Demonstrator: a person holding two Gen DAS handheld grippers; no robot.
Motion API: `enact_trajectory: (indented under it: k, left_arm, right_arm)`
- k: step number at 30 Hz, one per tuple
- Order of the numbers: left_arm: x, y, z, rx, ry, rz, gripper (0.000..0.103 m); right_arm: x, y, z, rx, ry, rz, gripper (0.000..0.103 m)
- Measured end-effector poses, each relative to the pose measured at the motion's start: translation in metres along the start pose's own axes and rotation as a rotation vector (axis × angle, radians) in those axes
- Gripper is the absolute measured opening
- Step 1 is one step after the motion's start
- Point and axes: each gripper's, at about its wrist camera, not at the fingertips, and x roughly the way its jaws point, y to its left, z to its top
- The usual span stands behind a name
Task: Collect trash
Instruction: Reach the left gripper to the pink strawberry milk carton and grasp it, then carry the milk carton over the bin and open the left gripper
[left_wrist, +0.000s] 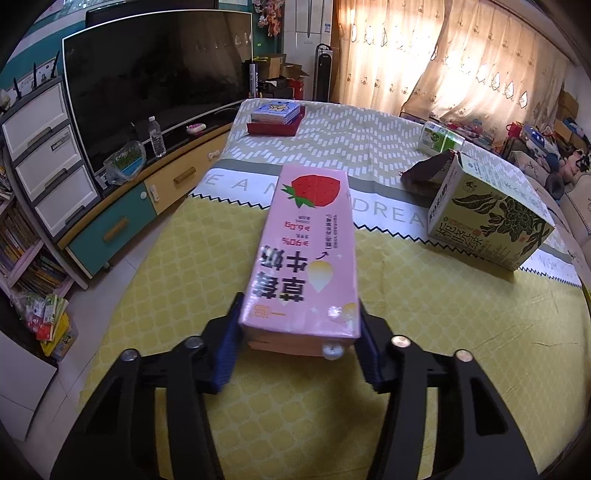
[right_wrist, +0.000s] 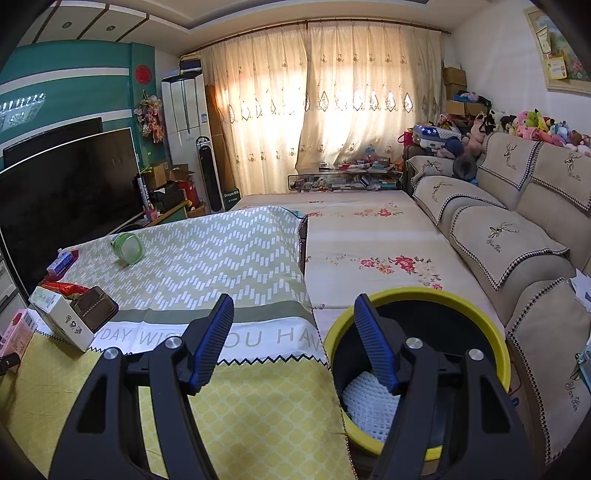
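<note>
With the left claw (left_wrist: 299, 332) clamped on the near end of the pink strawberry milk carton (left_wrist: 306, 251), which juts ahead over the worktop (left_wrist: 166, 295), keep it level toward the yellow-rimmed bin (right_wrist: 417, 295) beneath the wide-open, empty right claw (right_wrist: 295, 339).

Cloth-covered table (left_wrist: 155, 295) bearing cartons (left_wrist: 487, 218)

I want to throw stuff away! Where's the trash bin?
In the right wrist view, the yellow-rimmed bin sits low on the right, beside the table's edge, in front of the sofa, just behind the right gripper.
</note>
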Motion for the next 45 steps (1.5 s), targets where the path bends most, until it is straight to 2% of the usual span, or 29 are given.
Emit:
enact_trajectory:
  k: [6,18,31,38,45]
  left_arm:
    - [-0.014,-0.001,0.002,0.019,-0.051,0.0,0.051]
    - [-0.069,-0.015,0.019,0.08,-0.175,-0.024,0.05]
    - [-0.082,-0.026,0.038,0.11,-0.247,-0.028,0.049]
    - [-0.083,-0.035,0.046,0.125,-0.25,-0.062,0.049]
    - [-0.105,-0.057,0.052,0.177,-0.274,-0.116,0.049]
  right_arm:
    - [0.001,0.0,0.0,0.002,0.002,0.002,0.064]
    - [0.001,-0.002,0.0,0.011,0.005,0.015,0.064]
    - [0.003,-0.001,-0.001,0.018,0.012,0.031,0.064]
    - [0.004,-0.003,0.0,0.024,0.017,0.037,0.064]
    - [-0.017,-0.017,0.007,0.043,-0.035,0.037,0.064]
